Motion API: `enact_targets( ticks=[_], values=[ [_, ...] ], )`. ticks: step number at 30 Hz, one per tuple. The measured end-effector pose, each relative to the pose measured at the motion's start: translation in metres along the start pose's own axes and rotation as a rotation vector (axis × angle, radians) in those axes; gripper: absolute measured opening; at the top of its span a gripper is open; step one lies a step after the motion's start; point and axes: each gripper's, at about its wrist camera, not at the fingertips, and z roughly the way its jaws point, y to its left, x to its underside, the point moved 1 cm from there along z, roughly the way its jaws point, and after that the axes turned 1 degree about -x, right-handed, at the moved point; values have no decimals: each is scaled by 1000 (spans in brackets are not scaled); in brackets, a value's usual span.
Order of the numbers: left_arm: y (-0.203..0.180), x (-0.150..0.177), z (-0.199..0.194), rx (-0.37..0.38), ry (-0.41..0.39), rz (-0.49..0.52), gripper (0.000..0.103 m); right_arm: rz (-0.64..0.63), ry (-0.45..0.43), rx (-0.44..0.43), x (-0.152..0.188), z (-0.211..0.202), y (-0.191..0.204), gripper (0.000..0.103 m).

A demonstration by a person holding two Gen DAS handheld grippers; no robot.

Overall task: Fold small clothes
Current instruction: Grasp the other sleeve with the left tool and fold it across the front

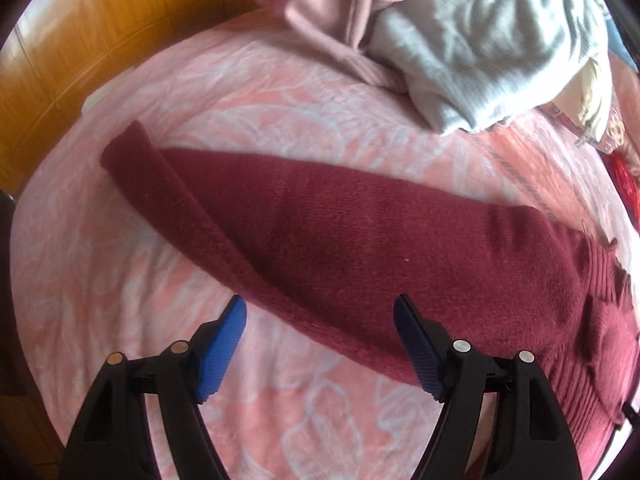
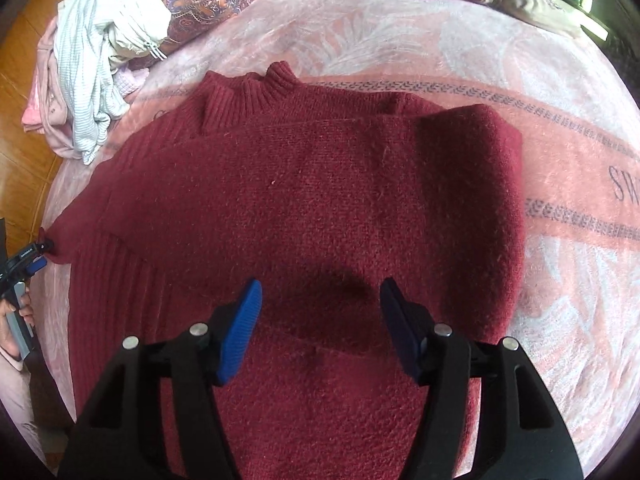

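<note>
1. Sweater (image 2: 304, 200), dark red, lies flat on the pink bed (image 2: 500, 60), with one side already folded over the body.
2. Its free sleeve (image 1: 168, 184) stretches long, running away from the left hand-held gripper (image 1: 320, 320), which hovers just over the sleeve edge.
3. Left hand-held gripper stands wide open and holds nothing.
4. Right hand-held gripper (image 2: 320, 300) is partly open, empty, above the body.
5. I judge the left hand nearer for the sleeve fold.
</note>
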Motion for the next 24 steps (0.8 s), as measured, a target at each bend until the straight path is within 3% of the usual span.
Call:
enact_targets(
  ticks=[4,6,9,10,11,18,24],
  values=[
    [12,-12,19,56,2,-60,74,1,2,-6,2,5,-2,62],
    [16,-17,26,74,-2,-92,66,-6,-3,-14,3,5,-3,63],
    [18,-20,24,56,-33,-93,38,5,-9,-36,4,6,-7,64],
    [19,-21,24,63,-43,-99,19,7,-11,-44,4,6,-9,65],
    [22,-20,22,79,-53,-117,11,6,-13,-50,4,5,-10,65],
    [24,-18,-13,173,-193,-207,6,12,-12,-62,6,0,-15,65],
    [-25,-17,-63,345,-273,-145,6,22,-12,-72,6,-3,-17,67]
  ],
)
